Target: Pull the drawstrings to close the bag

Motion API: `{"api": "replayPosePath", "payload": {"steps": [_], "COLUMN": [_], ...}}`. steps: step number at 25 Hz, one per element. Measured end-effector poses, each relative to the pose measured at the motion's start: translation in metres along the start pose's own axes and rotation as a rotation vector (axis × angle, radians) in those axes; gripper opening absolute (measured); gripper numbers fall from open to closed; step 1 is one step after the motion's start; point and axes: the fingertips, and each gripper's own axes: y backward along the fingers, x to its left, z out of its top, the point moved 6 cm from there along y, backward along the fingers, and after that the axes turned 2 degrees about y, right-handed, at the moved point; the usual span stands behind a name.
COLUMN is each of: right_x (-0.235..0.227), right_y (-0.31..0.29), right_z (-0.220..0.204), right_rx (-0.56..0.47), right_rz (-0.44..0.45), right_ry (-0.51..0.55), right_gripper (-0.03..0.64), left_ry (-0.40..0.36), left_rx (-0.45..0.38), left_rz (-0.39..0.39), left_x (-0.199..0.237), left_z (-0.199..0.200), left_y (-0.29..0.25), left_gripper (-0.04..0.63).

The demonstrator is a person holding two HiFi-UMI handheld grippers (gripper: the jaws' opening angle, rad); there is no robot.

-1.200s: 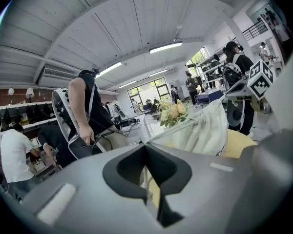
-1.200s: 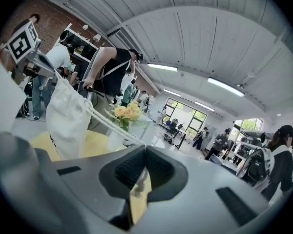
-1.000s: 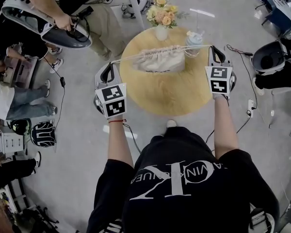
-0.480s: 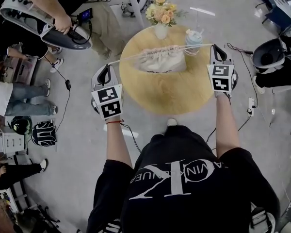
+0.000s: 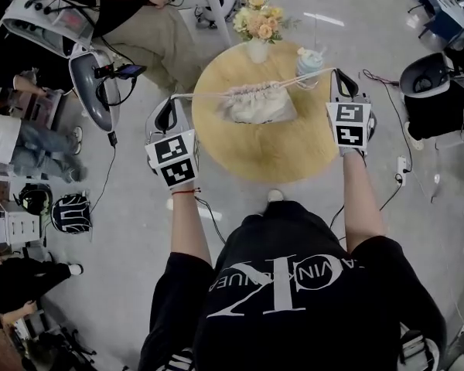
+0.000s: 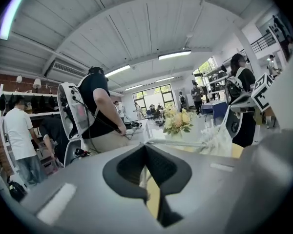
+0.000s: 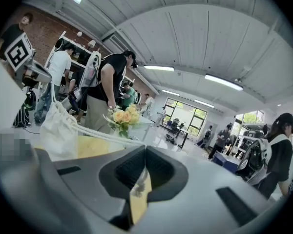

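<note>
Forearms outstretched: left hand-held gripper (image 5: 170, 103), right hand-held gripper (image 5: 339, 76) on drawstrings (image 5: 216, 93).

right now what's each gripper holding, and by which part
The left gripper pinches the left cord near its end; the right gripper pinches the right cord near its end. Both cords run taut to the bag.

black tee (image 5: 251, 250) with white lettering, red thread (image 5: 187, 192) on the left wrist
</note>
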Motion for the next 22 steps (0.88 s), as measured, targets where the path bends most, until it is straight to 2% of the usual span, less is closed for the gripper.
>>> {"api": "replayPosePath", "payload": {"steps": [6, 14, 22], "right_x": [0.001, 0.000, -0.008], "right_y": [0.004, 0.009, 0.014], "right_z": [0.026, 0.064, 0.097], "right_rx": [-0.087, -0.182, -0.266], "right_rz": [0.019, 0.018, 0.019], "right_ry": [-0.015, -0.015, -0.041], "right_gripper": [0.018, 0.018, 0.020], "left_ry": [0.005, -0.025, -0.010], "left_rx": [-0.080, -0.165, -0.263], "left_rz": [-0.004, -0.018, -0.019], "left_x": [-0.002, -0.007, -0.003], "left_z": [0.026, 0.059, 0.094], "left_y": [-0.001, 0.000, 0.003], "left_gripper": [0.011, 0.011, 0.011]}}
